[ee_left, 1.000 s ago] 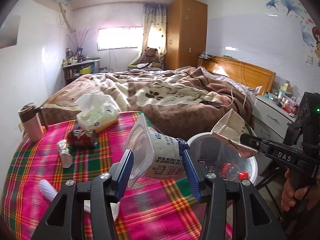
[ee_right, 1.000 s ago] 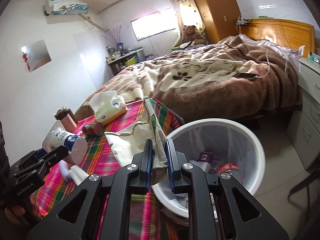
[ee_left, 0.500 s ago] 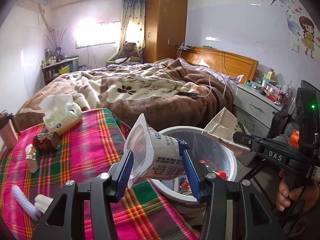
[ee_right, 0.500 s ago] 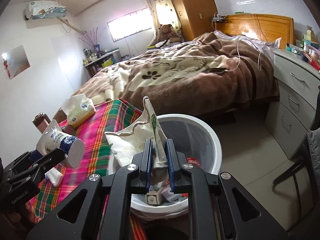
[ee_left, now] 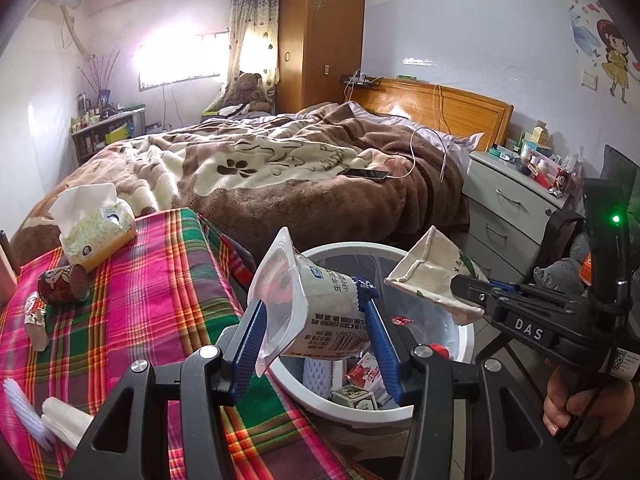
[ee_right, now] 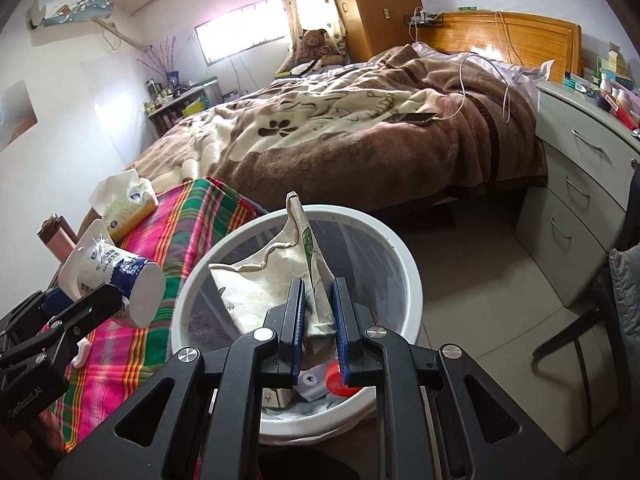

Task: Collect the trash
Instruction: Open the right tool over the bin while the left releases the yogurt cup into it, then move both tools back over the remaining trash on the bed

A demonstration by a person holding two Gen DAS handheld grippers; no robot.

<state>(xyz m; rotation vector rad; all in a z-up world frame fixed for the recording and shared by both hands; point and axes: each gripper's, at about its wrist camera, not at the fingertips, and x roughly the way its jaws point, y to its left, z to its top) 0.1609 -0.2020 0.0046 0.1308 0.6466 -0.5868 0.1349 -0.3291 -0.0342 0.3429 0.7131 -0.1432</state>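
Both grippers have shifted from counter (ee_left: 132, 300) toward bin (ee_right: 404, 276). Left gripper (ee_left: 316, 332): fingers clamped on yogurt cup (ee_left: 316, 312), tilted, at bin's rim. Right gripper (ee_right: 319, 320): fingers clamped on crumpled paper bag (ee_right: 272, 276), over bin's mouth. Bin holds cartons, red cap.

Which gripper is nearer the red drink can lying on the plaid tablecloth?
Left. The left gripper, shut on the white yogurt cup, sits at the table's edge, right of the red drink can. The right gripper holds the flattened cream carton over the white bin, farther away.
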